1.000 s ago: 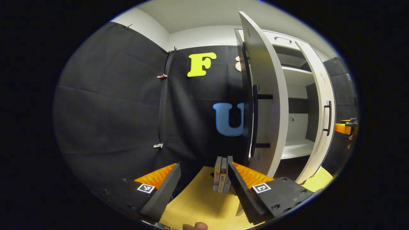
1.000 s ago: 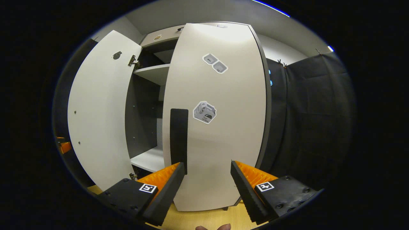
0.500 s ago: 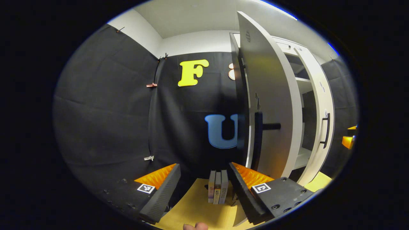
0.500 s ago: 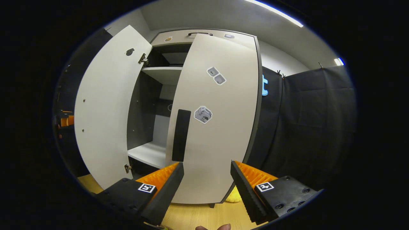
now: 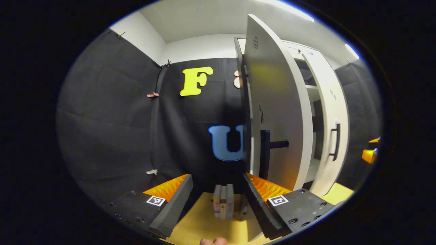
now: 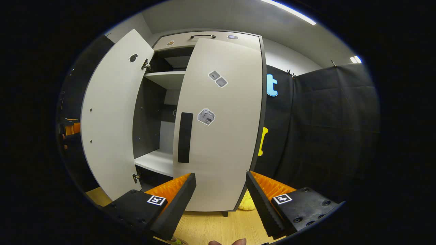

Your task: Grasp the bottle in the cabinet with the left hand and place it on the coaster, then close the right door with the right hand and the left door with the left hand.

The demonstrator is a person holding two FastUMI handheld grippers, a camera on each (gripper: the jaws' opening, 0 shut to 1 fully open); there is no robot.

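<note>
My left gripper (image 5: 218, 200) is open and holds nothing. Just past its right finger stands the cabinet's left door (image 5: 276, 102), open and seen almost edge-on, with its black handle (image 5: 267, 153) sticking out. Farther right is the right door (image 5: 328, 136), swung most of the way in. My right gripper (image 6: 220, 200) is open and empty, a short way in front of the right door (image 6: 221, 136), whose black handle (image 6: 185, 137) is above its left finger. The left door (image 6: 109, 115) stands wide open. A narrow gap shows the shelf (image 6: 155, 161) inside.
A few books (image 5: 223, 206) stand upright on the yellow table (image 5: 204, 224) between my left fingers. A small yellow object (image 6: 247, 204) lies by the cabinet's foot. The other gripper (image 5: 369, 153) shows at the far right of the left gripper view.
The right door has swung further toward shut and the gap between the doors has narrowed. My right gripper has drawn back from it. My left gripper has shifted closer to the left door.
</note>
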